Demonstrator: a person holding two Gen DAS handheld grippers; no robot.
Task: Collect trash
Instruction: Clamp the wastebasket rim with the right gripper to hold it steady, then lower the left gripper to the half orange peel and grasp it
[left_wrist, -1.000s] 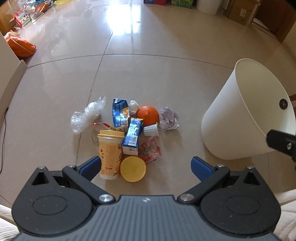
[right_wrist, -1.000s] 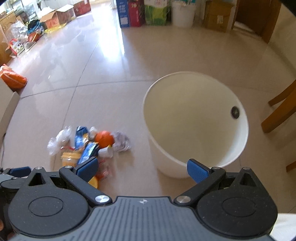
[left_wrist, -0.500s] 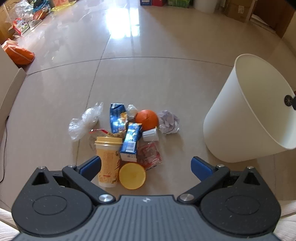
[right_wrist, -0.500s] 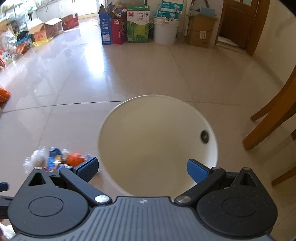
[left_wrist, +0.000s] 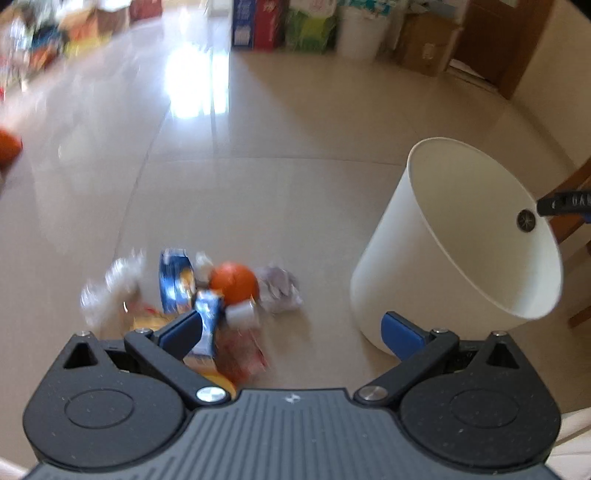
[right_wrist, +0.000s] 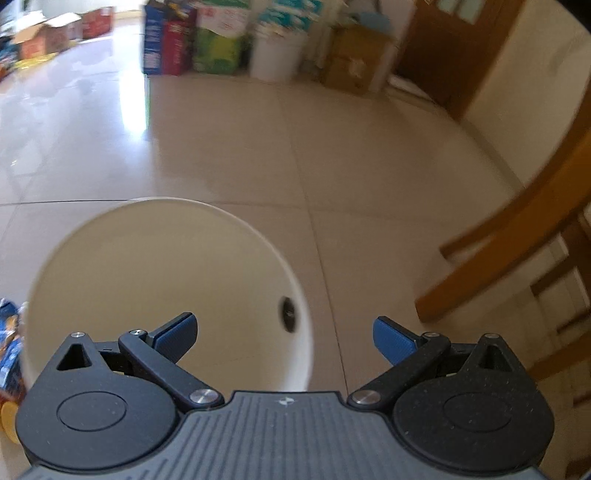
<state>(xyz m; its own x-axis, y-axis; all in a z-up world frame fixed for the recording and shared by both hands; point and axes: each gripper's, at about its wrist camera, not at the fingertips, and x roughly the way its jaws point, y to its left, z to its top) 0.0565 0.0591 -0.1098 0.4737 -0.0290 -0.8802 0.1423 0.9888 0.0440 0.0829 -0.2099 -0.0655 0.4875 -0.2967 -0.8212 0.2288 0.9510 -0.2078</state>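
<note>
**Two grippers spread wide, trash pile not yet picked**

Both grippers hold nothing, fingers apart. The left gripper (left_wrist: 291, 330) hovers over the trash pile (left_wrist: 207, 299) on the floor (left_wrist: 295, 110): the orange ball (left_wrist: 234, 283) and crumpled paper (left_wrist: 279, 290) lie ahead, between the fingers, while the blue carton (left_wrist: 173, 282) sits at the left finger (left_wrist: 181, 332); likely lining up a first grab. The right gripper (right_wrist: 284, 338) faces the white bin (right_wrist: 162, 280), whose mouth opens beyond the left finger (right_wrist: 175, 334), apparently placed beside the pile for short drops. A wooden chair (right_wrist: 517, 236) stands beyond the right finger (right_wrist: 393, 339). Motion blur leaves carton print and box labels unreadable.
</note>
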